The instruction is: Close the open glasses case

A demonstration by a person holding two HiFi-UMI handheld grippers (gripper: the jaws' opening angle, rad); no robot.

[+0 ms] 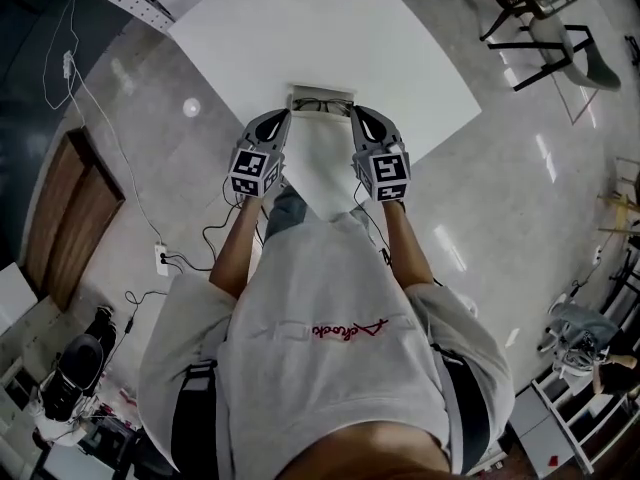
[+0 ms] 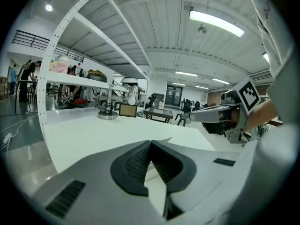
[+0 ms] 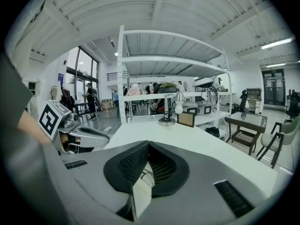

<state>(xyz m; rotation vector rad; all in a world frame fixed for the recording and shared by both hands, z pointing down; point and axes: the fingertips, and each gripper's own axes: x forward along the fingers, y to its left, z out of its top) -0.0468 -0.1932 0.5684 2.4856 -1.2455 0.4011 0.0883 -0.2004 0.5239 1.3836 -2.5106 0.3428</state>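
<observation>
An open white glasses case (image 1: 322, 102) with dark-framed glasses inside lies on the white table (image 1: 400, 48), near its front corner. My left gripper (image 1: 287, 116) points at the case's left end and my right gripper (image 1: 354, 112) at its right end; whether they touch it I cannot tell. Both are shut, tips together, with nothing held. In the right gripper view a slice of the case (image 3: 140, 191) and a glasses rim show below the closed tips (image 3: 149, 144). The left gripper view shows its own shut tips (image 2: 150, 143) and the right gripper (image 2: 218, 113) beyond.
A lamp base (image 2: 107, 114) and a small framed picture (image 2: 127, 109) stand at the table's far edge before a white shelving rack (image 3: 123, 74). Chairs (image 1: 545, 13) stand at the right. Cables and a power strip (image 1: 162, 259) lie on the floor at the left.
</observation>
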